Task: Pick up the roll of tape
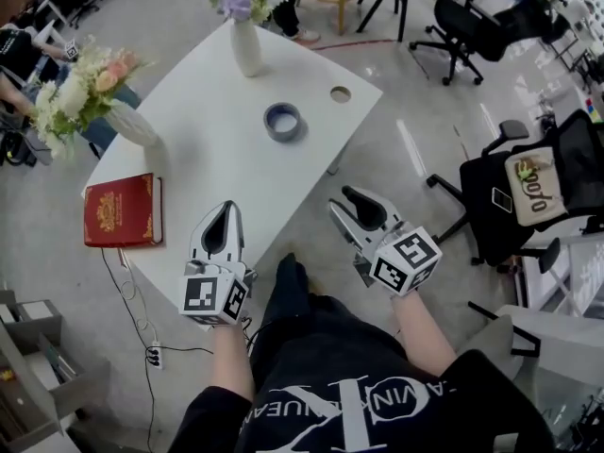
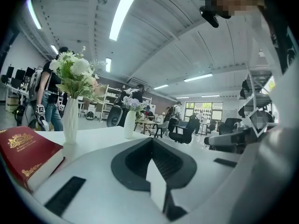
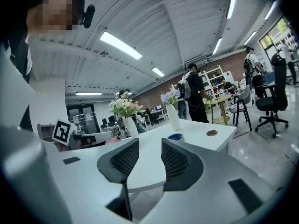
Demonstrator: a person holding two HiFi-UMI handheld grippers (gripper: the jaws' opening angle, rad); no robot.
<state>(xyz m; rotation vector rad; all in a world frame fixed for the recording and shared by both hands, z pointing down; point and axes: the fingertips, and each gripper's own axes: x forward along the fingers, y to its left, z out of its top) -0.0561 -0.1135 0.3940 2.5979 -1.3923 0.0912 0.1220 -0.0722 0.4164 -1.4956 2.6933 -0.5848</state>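
Clearly, in the head view the roll of tape (image 1: 283,122), a flat grey-blue ring, lies on the glossy white counter (image 1: 203,102), well apart from both tools at the near edge. In the left gripper view, the left tool (image 2: 152,143) is empty, its ribbed dark pads meeting at the tips. In the right gripper view, the right tool (image 3: 150,149) is slightly parted and empty. A gap that narrow could shove the light roll away rather than straddle it.

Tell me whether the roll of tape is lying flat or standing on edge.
Lying flat: in the head view the roll of tape shows its round hole facing up, on the white table.
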